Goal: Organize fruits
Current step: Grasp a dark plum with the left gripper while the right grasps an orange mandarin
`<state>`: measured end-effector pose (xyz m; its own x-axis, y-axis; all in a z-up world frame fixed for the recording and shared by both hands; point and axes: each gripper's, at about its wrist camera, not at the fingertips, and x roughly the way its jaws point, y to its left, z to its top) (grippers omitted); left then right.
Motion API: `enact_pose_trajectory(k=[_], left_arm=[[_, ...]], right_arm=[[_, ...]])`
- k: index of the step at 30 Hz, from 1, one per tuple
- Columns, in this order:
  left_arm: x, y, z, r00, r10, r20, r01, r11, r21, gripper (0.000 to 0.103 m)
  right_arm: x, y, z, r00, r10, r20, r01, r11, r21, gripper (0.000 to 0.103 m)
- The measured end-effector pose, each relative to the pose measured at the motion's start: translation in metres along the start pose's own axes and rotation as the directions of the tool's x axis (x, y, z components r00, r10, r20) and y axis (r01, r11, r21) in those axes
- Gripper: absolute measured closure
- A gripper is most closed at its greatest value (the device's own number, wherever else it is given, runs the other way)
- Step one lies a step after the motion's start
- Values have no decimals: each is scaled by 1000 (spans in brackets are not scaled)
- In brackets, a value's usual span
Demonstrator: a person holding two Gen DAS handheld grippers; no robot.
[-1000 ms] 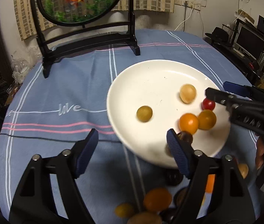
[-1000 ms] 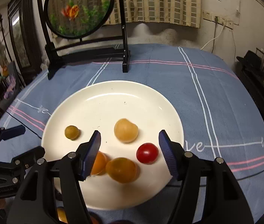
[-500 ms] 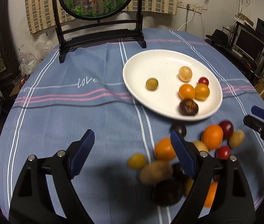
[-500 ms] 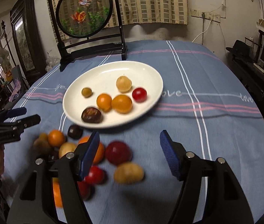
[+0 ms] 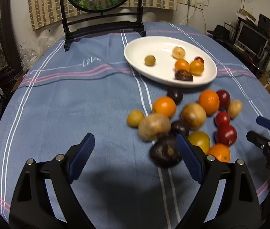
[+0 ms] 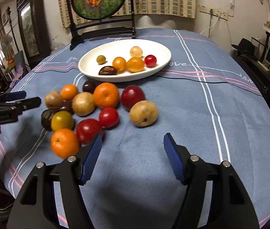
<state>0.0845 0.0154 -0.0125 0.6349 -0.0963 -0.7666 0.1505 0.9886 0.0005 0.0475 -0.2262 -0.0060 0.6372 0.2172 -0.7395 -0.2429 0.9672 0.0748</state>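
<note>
Both tools have pulled back from the white plate toward the near side of the bench, so the loose fruit pile on the blue cloth now fills the view, well short of the plate. Left tool: jaws have just been opening, now wide apart, nothing between them, only cloth; its right finger sits just beside the dark plum. Right tool: jaws apart, empty, hovering over bare cloth just right of the near orange and red fruit. Six small fruits already lie in the plate, the rest not yet sorted; this looks like lining up the next pick. Open room: lots of bare cloth right of the pile and left of it in the left wrist view. The pile is packed tight, with fruits touching, so neighbours may roll. Bench edge is close under both tools.
</note>
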Motion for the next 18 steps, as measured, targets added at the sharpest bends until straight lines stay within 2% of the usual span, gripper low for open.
enact_pose_trajectory(k=[18], left_arm=[[26,-24,-25,994,-47,-98,54,997,64,14]], right_arm=[[-1,8,-9,999,41,-3,-41,999,-13,35]])
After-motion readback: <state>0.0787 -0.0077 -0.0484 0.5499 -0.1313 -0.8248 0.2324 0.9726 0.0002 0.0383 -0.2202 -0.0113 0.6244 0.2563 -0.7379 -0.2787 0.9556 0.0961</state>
